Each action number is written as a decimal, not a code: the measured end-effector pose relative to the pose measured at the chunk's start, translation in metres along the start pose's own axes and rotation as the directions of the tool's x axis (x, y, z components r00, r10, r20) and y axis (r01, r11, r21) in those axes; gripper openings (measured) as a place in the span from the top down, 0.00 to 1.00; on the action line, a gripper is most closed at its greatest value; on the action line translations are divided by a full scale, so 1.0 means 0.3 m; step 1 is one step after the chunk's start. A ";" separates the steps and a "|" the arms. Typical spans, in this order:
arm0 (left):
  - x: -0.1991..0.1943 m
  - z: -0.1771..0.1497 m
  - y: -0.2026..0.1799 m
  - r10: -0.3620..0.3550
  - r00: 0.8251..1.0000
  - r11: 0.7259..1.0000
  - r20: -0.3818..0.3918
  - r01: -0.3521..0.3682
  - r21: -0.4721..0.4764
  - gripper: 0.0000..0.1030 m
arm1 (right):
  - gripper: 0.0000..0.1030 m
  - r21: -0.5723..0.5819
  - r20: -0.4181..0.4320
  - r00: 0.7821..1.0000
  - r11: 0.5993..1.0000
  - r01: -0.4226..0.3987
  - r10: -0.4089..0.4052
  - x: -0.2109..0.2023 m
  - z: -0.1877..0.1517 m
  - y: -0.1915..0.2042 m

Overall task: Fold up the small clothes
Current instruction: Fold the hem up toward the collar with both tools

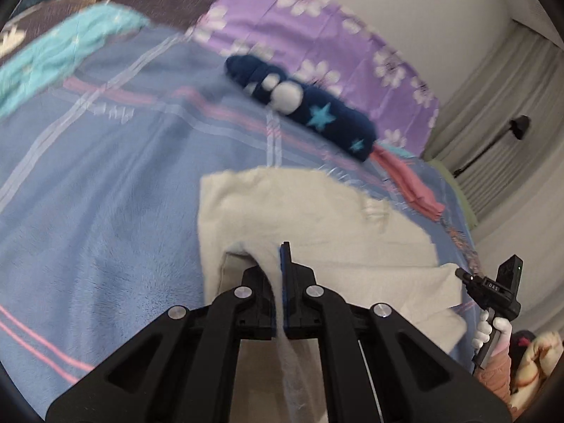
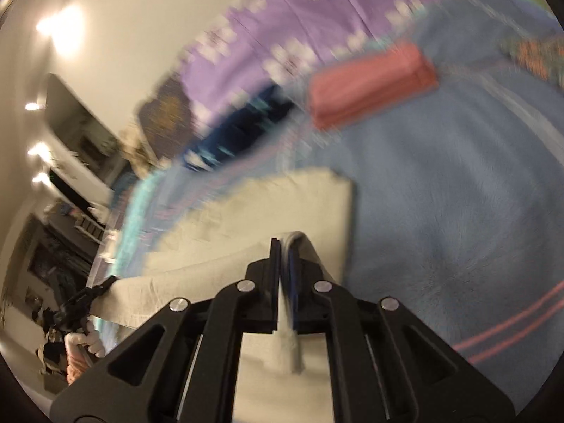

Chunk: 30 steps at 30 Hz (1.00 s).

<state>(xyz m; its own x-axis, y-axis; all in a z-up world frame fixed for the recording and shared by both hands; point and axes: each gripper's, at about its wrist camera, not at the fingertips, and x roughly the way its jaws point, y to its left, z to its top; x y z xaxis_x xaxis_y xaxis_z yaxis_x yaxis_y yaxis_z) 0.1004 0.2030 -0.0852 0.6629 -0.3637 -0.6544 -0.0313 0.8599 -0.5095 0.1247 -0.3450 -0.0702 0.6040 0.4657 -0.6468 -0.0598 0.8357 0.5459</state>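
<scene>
Both pinched shut on the cream garment [image 1: 310, 211]: left hand-held gripper [image 1: 280, 257], right hand-held gripper [image 2: 284, 250]. I'm wary, thin edges could slip free over the bed [image 1: 105, 183], skewing the fold.

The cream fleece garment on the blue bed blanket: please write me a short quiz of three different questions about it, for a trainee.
1. True or false: both sets of jaws are shut on the cream fleece garment.
2. Which item lies nearest the folded pink cloth?
A. the dark navy fleece piece with turquoise stars
B. a green towel
C. a white cup
3. Fill in: the garment lies on the ____ plaid blanket.

Key
1. True: the left gripper and the right gripper each pinch a fold of it.
2. A
3. blue
</scene>
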 end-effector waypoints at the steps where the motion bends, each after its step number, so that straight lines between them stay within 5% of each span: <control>1: 0.032 -0.001 0.021 0.012 1.000 1.000 -0.018 -0.012 -0.012 0.98 | 0.95 0.013 -0.019 1.000 1.000 0.012 -0.012 0.030 -0.011 -0.025; 5: 0.046 -0.016 0.067 -0.018 1.000 0.999 -0.019 0.017 -0.042 0.95 | 0.86 0.024 -0.027 1.000 1.000 -0.006 0.007 0.026 -0.039 -0.061; 12: -0.101 -0.078 0.035 -0.021 0.999 1.000 0.025 0.021 0.010 0.83 | 0.85 -0.055 -0.020 0.997 0.996 -0.073 0.073 -0.077 -0.080 -0.028; 21: -0.101 -0.152 0.062 -0.010 1.000 1.000 -0.018 0.010 -0.016 0.80 | 0.69 -0.049 -0.053 0.998 0.998 -0.039 0.036 -0.051 -0.101 -0.033; 22: -0.100 -0.154 0.065 -0.015 1.000 1.000 -0.018 0.015 -0.022 0.80 | 0.70 -0.055 -0.061 0.998 0.998 -0.035 0.032 -0.047 -0.104 -0.032; 24: -0.106 -0.155 0.053 -0.011 1.000 1.000 -0.011 0.011 -0.007 0.89 | 0.99 -0.084 -0.053 0.998 0.996 -0.032 0.027 -0.058 -0.111 -0.018; 30: -0.161 -0.122 -0.023 -0.016 1.000 0.997 0.026 0.014 0.079 0.94 | 1.00 -0.131 0.029 0.995 0.987 -0.094 0.098 -0.167 -0.068 0.038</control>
<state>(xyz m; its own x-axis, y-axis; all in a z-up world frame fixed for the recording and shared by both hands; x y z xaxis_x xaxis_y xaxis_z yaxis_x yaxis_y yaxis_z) 0.0411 0.2014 -0.0705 0.6828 -0.3676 -0.6314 0.0369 0.8804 -0.4727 0.0776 -0.3527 -0.0425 0.6176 0.5371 -0.5746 -0.2199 0.8193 0.5296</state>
